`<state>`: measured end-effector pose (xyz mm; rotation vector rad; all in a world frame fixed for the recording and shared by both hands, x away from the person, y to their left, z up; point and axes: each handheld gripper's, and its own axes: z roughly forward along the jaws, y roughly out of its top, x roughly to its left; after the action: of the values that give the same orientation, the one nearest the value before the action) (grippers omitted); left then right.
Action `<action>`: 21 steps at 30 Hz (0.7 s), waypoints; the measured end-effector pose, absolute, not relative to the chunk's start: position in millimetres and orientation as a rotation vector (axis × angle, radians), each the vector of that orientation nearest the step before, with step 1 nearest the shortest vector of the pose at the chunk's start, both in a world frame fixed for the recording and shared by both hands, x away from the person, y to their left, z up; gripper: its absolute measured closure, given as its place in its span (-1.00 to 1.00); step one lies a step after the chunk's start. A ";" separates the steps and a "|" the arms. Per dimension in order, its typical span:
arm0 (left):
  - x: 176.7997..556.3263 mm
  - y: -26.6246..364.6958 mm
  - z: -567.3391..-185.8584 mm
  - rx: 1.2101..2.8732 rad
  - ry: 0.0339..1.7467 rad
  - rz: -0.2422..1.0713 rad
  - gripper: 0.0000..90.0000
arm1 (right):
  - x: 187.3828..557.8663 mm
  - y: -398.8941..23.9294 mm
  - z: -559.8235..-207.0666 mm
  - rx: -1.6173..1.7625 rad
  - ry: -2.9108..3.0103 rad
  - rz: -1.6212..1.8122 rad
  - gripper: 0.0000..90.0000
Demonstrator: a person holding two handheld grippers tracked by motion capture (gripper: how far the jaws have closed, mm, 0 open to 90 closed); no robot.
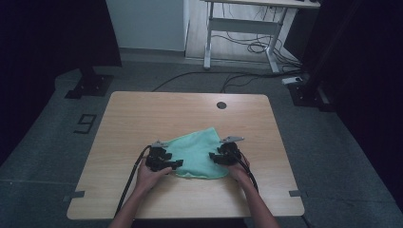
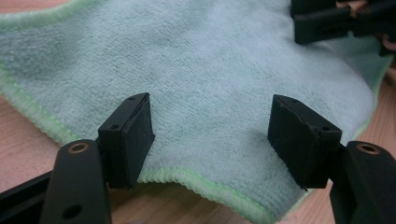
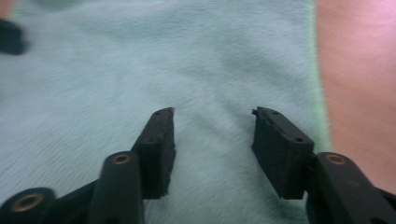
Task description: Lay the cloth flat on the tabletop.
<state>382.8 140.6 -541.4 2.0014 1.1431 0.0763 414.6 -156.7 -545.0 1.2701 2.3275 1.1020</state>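
The green cloth (image 1: 197, 154) is found lying rumpled on the near middle of the wooden table (image 1: 142, 118), between both tools. At the left, the left gripper (image 1: 175, 164) is held at the cloth's near-left hem, jaws spread wide astride the stitched edge (image 2: 205, 184), nothing clamped. At the right, the right gripper (image 1: 214, 157) is set over the cloth near its right border, jaws parted at a moderate gap, nothing pinched. The step in hand is judged to be the taking of two edges before a fold or spread. The next move calls for both jaws to be closed on the hem. Ample bare tabletop is noted beyond the cloth and to either side.
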 end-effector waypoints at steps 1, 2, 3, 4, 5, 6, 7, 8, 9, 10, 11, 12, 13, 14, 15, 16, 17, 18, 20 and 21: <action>381.8 140.2 -541.2 2.007 1.142 0.079 -0.31 | 417.8 -154.8 -544.6 1.259 2.313 1.065 0.03; 381.3 140.1 -541.0 2.010 1.142 0.081 -0.31 | 419.7 -154.2 -544.1 1.253 2.310 1.047 0.00; 380.9 140.1 -540.7 2.014 1.141 0.082 -0.31 | 419.8 -154.6 -543.1 1.257 2.305 1.054 0.00; 380.8 140.4 -540.9 2.012 1.141 0.081 -0.31 | 418.1 -155.9 -540.5 1.266 2.283 1.078 0.01; 380.9 140.9 -541.0 2.010 1.139 0.079 -0.31 | 414.3 -157.8 -536.7 1.270 2.266 1.121 0.05; 381.3 141.5 -541.1 2.007 1.140 0.072 -0.30 | 408.9 -159.8 -532.3 1.259 2.252 1.172 0.06; 381.8 142.0 -541.1 2.001 1.144 0.065 -0.30 | 402.3 -161.3 -527.9 1.239 2.243 1.207 0.07; 382.3 142.5 -541.1 1.999 1.145 0.059 -0.30 | 394.5 -162.5 -523.8 1.214 2.239 1.227 0.08; 382.7 142.7 -541.1 1.998 1.146 0.059 -0.29 | 386.7 -163.3 -520.6 1.189 2.239 1.244 0.09; 383.0 142.6 -541.1 1.999 1.145 0.060 -0.29 | 378.7 -163.7 -518.0 1.170 2.246 1.264 0.11; 383.1 142.2 -541.0 2.001 1.147 0.063 -0.29 | 369.5 -163.9 -515.9 1.142 2.262 1.294 0.14; 383.2 141.8 -540.9 2.003 1.147 0.067 -0.29 | 362.9 -163.4 -515.0 1.124 2.278 1.319 0.16; 383.4 141.0 -540.7 2.005 1.149 0.071 -0.28 | 358.3 -162.6 -514.7 1.110 2.294 1.335 0.18; 383.6 140.3 -540.5 2.009 1.152 0.074 -0.29 | 352.9 -161.2 -514.7 1.096 2.317 1.362 0.21; 383.9 139.5 -540.4 2.011 1.150 0.079 -0.29 | 348.3 -159.2 -515.1 1.087 2.343 1.392 0.24; 384.1 138.7 -540.3 2.012 1.152 0.084 -0.29 | 344.1 -156.6 -516.1 1.069 2.367 1.412 0.27; 384.5 138.3 -540.1 2.018 1.151 0.086 -0.29 | 340.6 -153.2 -517.6 1.047 2.393 1.423 0.29; 385.0 138.0 -539.9 2.018 1.153 0.085 -0.29 | 337.8 -149.5 -519.4 1.036 2.419 1.432 0.31; 386.4 138.1 -539.6 2.021 1.154 0.081 -0.29 | 332.8 -141.9 -523.7 1.010 2.462 1.462 0.36; 387.0 138.0 -539.4 2.021 1.156 0.077 -0.29 | 329.8 -137.7 -525.1 0.989 2.481 1.461 0.38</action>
<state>387.0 138.0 -539.4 2.0208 1.1563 0.0772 329.8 -137.7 -525.1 0.9890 2.4809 1.4608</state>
